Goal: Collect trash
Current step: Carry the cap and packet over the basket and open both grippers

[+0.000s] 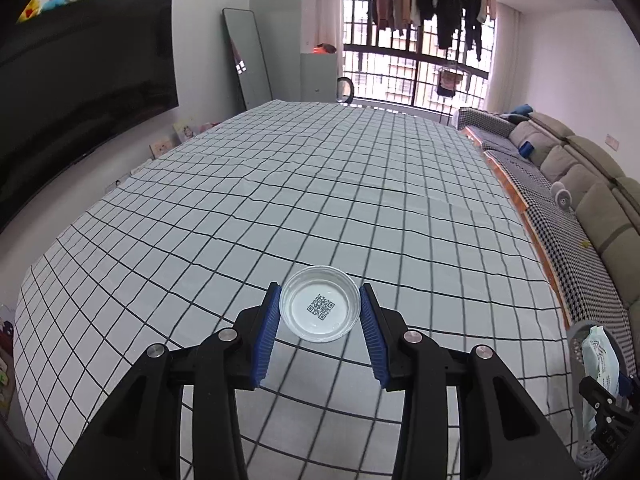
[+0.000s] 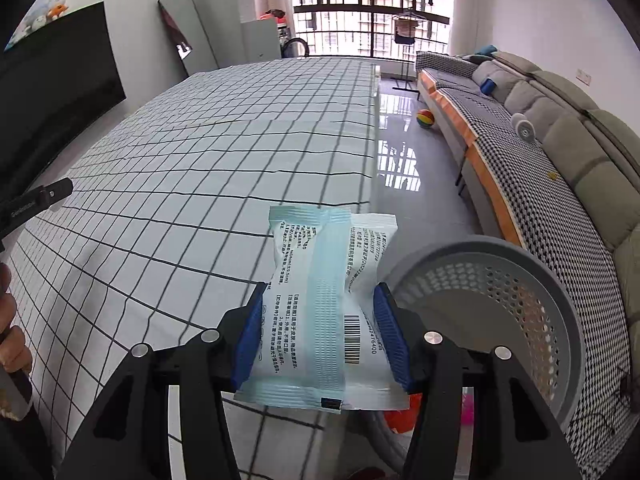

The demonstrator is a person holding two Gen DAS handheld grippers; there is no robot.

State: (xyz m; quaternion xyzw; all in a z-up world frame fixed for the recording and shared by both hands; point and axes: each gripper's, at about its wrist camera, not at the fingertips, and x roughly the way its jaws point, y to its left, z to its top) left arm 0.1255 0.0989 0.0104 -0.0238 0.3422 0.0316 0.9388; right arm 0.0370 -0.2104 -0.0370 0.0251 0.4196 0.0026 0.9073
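In the left wrist view my left gripper [image 1: 320, 294] has its blue pads pressed on both sides of a small clear round plastic cup [image 1: 319, 309] with a QR code on its base, held just above the checked tablecloth [image 1: 280, 184]. In the right wrist view my right gripper [image 2: 322, 288] is shut on a pale blue and white wrapper packet [image 2: 320, 300] with a barcode. It hangs over the table's right edge, beside the grey perforated basket [image 2: 500, 300]. The packet [image 1: 600, 364] and basket [image 1: 576, 336] also show at the lower right of the left wrist view.
The long table carries a white cloth [image 2: 200, 168] with black grid lines. A grey sofa [image 2: 560, 140] runs along the right, with shiny floor [image 2: 400, 152] and a coloured ball [image 2: 425, 119] between. A dark TV [image 1: 80, 92] hangs on the left. A person's hand [image 2: 12, 340] shows at the left edge.
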